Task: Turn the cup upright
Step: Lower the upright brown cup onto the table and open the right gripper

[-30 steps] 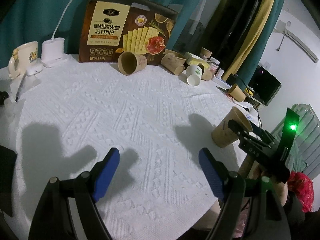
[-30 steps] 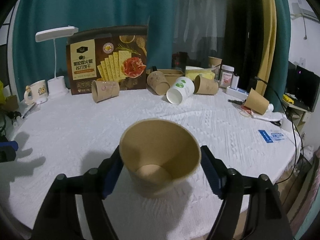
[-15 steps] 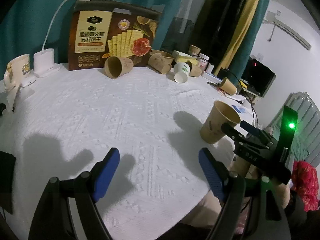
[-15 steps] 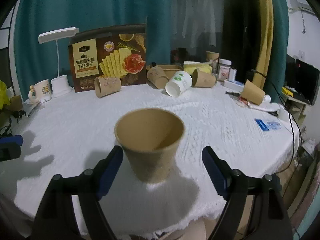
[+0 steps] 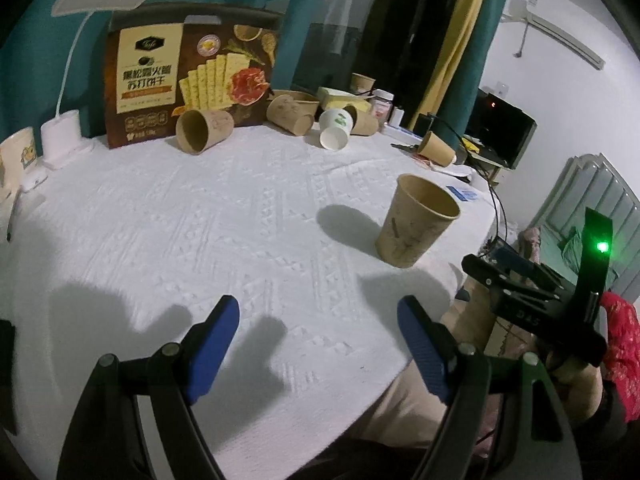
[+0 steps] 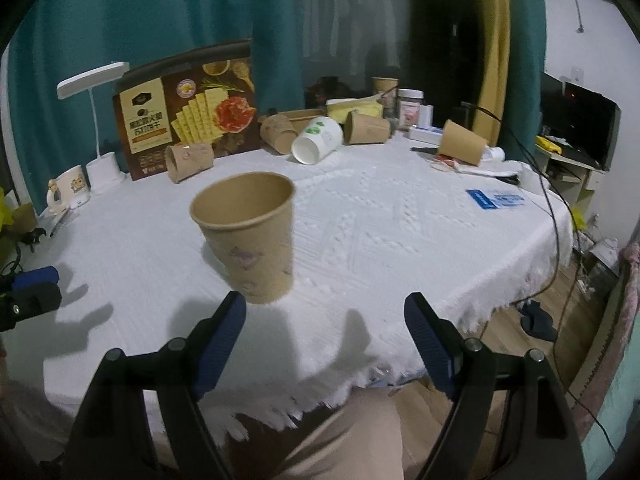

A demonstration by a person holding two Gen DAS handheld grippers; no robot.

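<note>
A brown paper cup (image 6: pixel 249 238) is seen standing upright, mouth up, on the white textured tablecloth (image 6: pixel 384 216) near the table's front edge. The right gripper (image 6: pixel 325 322) is held just behind it with its blue-padded jaws spread wide and nothing between them — the cup stands ahead of the left-hand pad, apart from both. In the left wrist view the same cup (image 5: pixel 416 226) is shown at right, with the right gripper's black frame (image 5: pixel 532 300) and its green light off the table edge beyond it.

The left gripper (image 5: pixel 318 326) is held low over bare cloth, its jaws likewise wide apart and empty — well clear of the cup.

At the table's far side several brown cups are seen lying on their sides, among them one (image 5: pixel 204 130) before a cracker box (image 5: pixel 192 68), beside a tipped white cup (image 5: pixel 336 130). A white desk lamp (image 5: pixel 80 64) and a mug (image 6: pixel 70 186) are placed at far left.
</note>
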